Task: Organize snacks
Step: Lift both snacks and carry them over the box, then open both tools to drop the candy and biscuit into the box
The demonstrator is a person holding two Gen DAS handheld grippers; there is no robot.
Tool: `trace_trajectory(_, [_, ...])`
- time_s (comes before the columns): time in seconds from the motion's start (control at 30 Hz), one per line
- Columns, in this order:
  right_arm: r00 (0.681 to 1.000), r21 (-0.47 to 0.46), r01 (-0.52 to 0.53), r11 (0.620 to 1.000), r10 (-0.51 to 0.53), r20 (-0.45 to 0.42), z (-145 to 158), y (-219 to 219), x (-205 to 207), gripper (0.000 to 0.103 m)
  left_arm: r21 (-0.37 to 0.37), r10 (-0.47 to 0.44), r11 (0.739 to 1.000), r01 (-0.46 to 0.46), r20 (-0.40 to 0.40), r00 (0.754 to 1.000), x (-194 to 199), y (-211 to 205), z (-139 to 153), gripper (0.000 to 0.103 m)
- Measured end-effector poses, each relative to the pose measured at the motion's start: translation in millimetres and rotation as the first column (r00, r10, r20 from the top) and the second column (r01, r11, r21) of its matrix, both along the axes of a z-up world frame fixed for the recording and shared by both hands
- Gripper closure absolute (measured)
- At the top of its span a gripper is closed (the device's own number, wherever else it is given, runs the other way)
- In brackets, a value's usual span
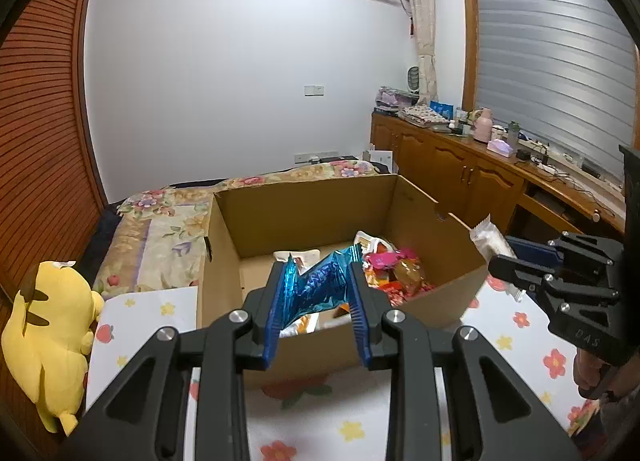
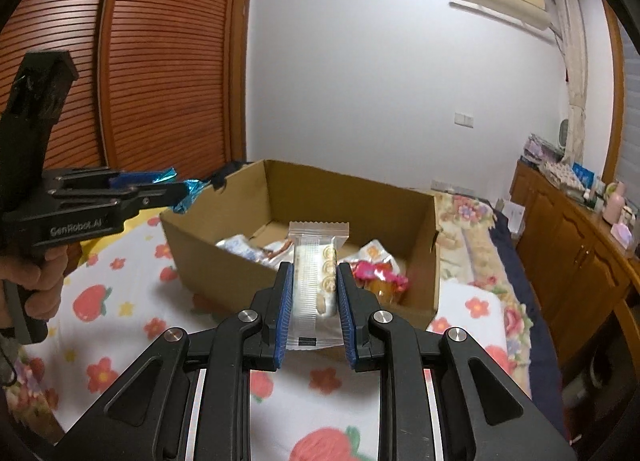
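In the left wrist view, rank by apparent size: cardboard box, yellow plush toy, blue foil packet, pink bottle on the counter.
1. cardboard box
2. yellow plush toy
3. blue foil packet, though nearness to the camera inflates it
4. pink bottle, far off, so its true size is unsure

Yellow plush toy (image 1: 48, 341) lies beside the floral bedsheet (image 1: 516, 345)

Blue snack packet (image 1: 320, 285) between left gripper (image 1: 318, 289) pads, above cardboard box (image 1: 304, 201).
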State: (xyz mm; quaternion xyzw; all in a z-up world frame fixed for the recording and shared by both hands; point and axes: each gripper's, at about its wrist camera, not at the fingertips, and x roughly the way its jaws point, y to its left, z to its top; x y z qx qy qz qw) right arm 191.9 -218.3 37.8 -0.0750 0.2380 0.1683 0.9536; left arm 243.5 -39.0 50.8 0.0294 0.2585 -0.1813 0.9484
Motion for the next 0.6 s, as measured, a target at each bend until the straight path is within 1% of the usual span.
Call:
trace_trajectory(0.13, [1.0,-0.001,-0.002,1.0,0.002,-0.003,-1,-3,23,0.083,-0.007,0.016,1.0,-0.016,-0.019,1.0,26,2,-6,0.074])
trace_trajectory(0.3, [1.0,0.006,-0.007,1.0,0.007,-0.014,-5,-6,51,0.083,-0.003,0.024,1.0,-0.024,-0.026,0.999,49,2,-12,0.074])
trace_trajectory(0.6, [0.998,0.017,-0.02,1.0,0.021,-0.061,-25,-9,89,0.083,0.0,0.02,1.0,-0.02,-0.06,0.998,81,-4,-30,0.074])
